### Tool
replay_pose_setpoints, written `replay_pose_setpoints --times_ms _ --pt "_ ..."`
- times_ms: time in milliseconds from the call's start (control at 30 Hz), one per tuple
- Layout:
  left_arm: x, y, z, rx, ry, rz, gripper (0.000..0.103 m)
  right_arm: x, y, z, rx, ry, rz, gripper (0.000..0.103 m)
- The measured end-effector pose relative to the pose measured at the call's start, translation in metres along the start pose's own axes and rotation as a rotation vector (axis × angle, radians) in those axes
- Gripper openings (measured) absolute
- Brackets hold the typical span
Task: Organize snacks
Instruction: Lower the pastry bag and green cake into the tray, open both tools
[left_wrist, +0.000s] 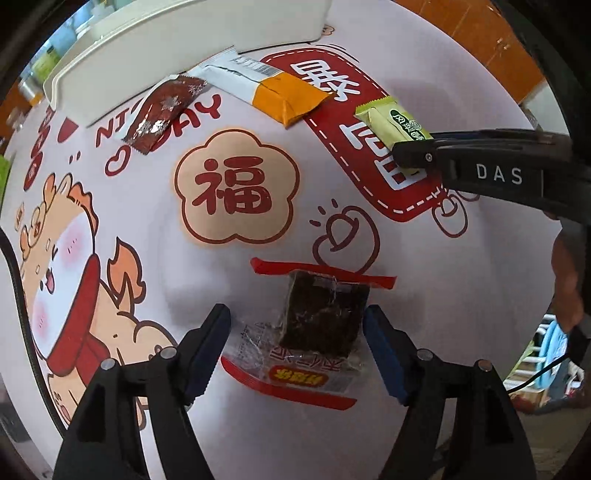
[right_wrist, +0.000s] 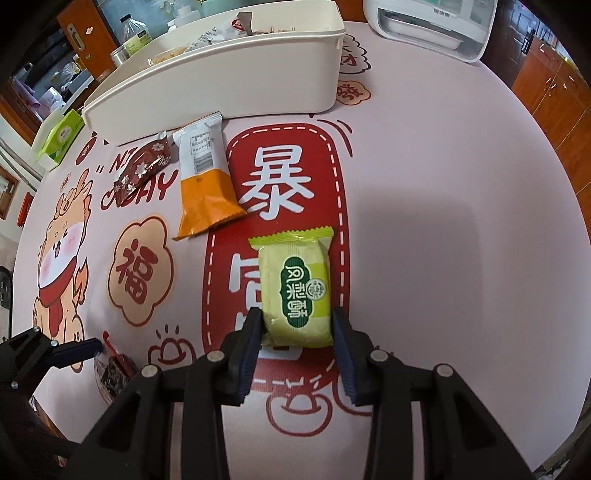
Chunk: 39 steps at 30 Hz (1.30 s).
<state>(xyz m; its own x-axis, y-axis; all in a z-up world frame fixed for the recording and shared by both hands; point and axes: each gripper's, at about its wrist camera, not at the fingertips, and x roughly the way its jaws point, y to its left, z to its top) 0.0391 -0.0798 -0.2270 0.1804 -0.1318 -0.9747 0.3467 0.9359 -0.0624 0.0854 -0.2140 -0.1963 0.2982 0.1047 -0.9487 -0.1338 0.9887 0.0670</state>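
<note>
A: What takes up most of the view?

B: The table (right_wrist: 443, 221), under a pale cloth printed with red characters and a cartoon animal. At its far side stands a long white bin (right_wrist: 221, 85) with some packets already inside.

A: And the loose snacks?

B: Just in front of the bin lies a white-and-orange packet (right_wrist: 207, 184), and beside it a smaller dark red packet (right_wrist: 142, 168) – the two touch at their far ends. Nearer is a green pastry packet (right_wrist: 295, 291), lying over the big red patch on the cloth.

A: Who has that one?

B: The right gripper (right_wrist: 295, 332). Its pads press on both sides of the near end, so it is clamped on the green pastry packet.

A: And the other hand's tool?

B: The left gripper (left_wrist: 295, 347) points down at a clear packet with a dark square snack and red edges (left_wrist: 314, 325). That packet lies flat between the fingers – the jaws are spread and neither pad touches it.
</note>
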Motion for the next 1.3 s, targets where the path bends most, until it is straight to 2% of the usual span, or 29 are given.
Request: replay_pose_setpoints --times_ms 33,67,100,333,533,633,800,1000,1133,1300 --pt "-0.001 -0.001 0.001 0.001 -0.004 -0.001 0.066 -0.001 -0.001 -0.001 0.002 0.001 0.001 0.038" --pt "-0.003 -0.001 0.001 0.003 -0.011 -0.007 0.058 -0.002 -0.001 -0.002 0.003 0.002 0.001 0.038" --pt "-0.005 0.0 0.002 -0.001 -0.012 -0.017 0.056 -0.002 0.001 -0.002 0.003 0.002 0.0 0.038" --pt "-0.035 0.021 0.008 -0.072 -0.063 -0.029 0.054 -0.007 0.016 -0.003 -0.016 -0.003 0.012 0.037" --pt "-0.09 0.059 0.023 -0.134 -0.181 -0.004 0.054 -0.031 0.032 0.011 -0.068 -0.05 0.032 0.037" --pt "-0.122 0.069 0.05 -0.132 -0.264 0.043 0.054 -0.051 0.039 0.028 -0.102 -0.093 0.049 0.037" --pt "-0.171 0.084 0.101 -0.103 -0.403 0.124 0.055 -0.096 0.047 0.075 -0.144 -0.19 0.074 0.037" --pt "-0.228 0.102 0.166 -0.069 -0.501 0.208 0.055 -0.16 0.053 0.147 -0.198 -0.328 0.047 0.038" --pt "-0.248 0.118 0.207 -0.095 -0.532 0.242 0.056 -0.187 0.062 0.202 -0.215 -0.395 0.012 0.038" --pt "-0.242 0.148 0.258 -0.154 -0.537 0.231 0.059 -0.186 0.067 0.256 -0.194 -0.43 -0.001 0.039"
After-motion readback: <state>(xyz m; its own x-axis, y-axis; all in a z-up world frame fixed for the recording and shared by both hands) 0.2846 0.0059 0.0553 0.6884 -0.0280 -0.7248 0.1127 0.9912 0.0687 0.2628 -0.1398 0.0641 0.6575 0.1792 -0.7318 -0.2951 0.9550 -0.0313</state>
